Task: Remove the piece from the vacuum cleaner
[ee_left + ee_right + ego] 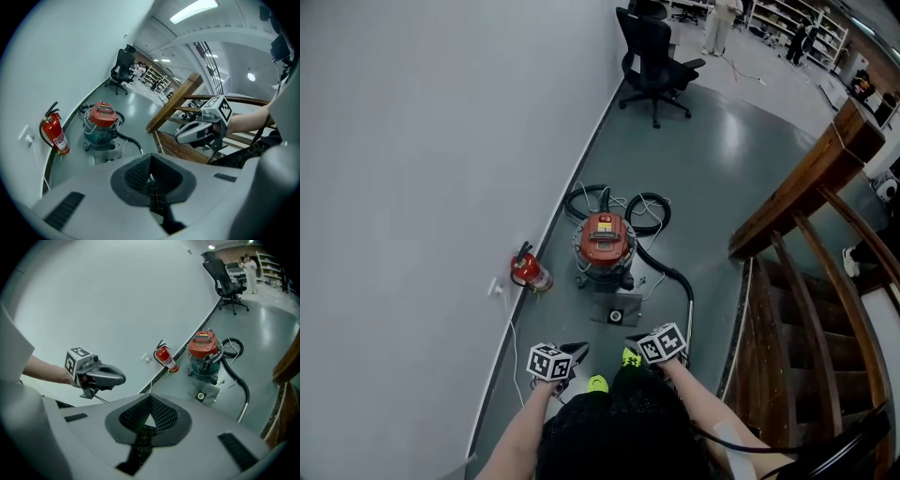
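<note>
- The vacuum cleaner (605, 246) is seen at the centre of the head view, its drum closed by a red lid (604, 234); the contents are hidden.
- A grey square piece (616, 309) with a round hole is laid just below it.
- The left gripper (578, 352) and right gripper (635, 343) are held at the bottom centre, jaws pressed together on nothing.

1. red-lidded drum vacuum cleaner (604, 248): far side hidden; its body covers part of the coiled black hose (664, 265).
2. grey flat square part (616, 310) with a round hole, on the floor: too small to identify.
3. brown wooden staircase (806, 309): cut off by the head view's right and bottom edges.
4. red fire extinguisher (531, 272): label unreadable.
5. people (719, 23) by the far shelving: tiny, cropped at the top.
</note>
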Demonstrator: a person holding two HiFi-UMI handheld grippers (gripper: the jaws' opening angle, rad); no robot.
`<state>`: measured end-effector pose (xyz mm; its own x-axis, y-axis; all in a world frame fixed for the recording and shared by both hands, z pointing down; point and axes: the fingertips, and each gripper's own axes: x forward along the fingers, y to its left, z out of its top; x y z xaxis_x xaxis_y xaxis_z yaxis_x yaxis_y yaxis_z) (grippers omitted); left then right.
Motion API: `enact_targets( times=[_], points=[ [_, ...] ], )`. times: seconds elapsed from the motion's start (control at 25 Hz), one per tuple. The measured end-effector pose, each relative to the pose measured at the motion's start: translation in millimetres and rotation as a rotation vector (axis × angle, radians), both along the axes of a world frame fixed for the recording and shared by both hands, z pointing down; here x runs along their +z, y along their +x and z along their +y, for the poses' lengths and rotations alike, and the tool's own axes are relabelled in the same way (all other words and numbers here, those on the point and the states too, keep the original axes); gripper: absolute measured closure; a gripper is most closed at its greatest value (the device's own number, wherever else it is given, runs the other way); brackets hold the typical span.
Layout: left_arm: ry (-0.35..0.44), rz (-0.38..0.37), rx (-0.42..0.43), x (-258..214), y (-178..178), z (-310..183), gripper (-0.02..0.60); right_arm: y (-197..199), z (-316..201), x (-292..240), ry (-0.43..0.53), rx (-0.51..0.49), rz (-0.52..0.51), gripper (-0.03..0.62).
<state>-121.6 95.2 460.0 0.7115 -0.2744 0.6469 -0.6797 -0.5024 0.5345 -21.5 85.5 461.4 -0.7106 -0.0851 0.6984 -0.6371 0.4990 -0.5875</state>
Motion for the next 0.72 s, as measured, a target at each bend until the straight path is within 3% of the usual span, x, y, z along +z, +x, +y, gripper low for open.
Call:
enact_targets(
  times=[0.72],
  points=[
    [0.065,0.052,0.032,-20.7,9.7,53.3,0.572,-15.2,49.2,-28.8,0.108,0.036,0.008,0.580]
  ],
)
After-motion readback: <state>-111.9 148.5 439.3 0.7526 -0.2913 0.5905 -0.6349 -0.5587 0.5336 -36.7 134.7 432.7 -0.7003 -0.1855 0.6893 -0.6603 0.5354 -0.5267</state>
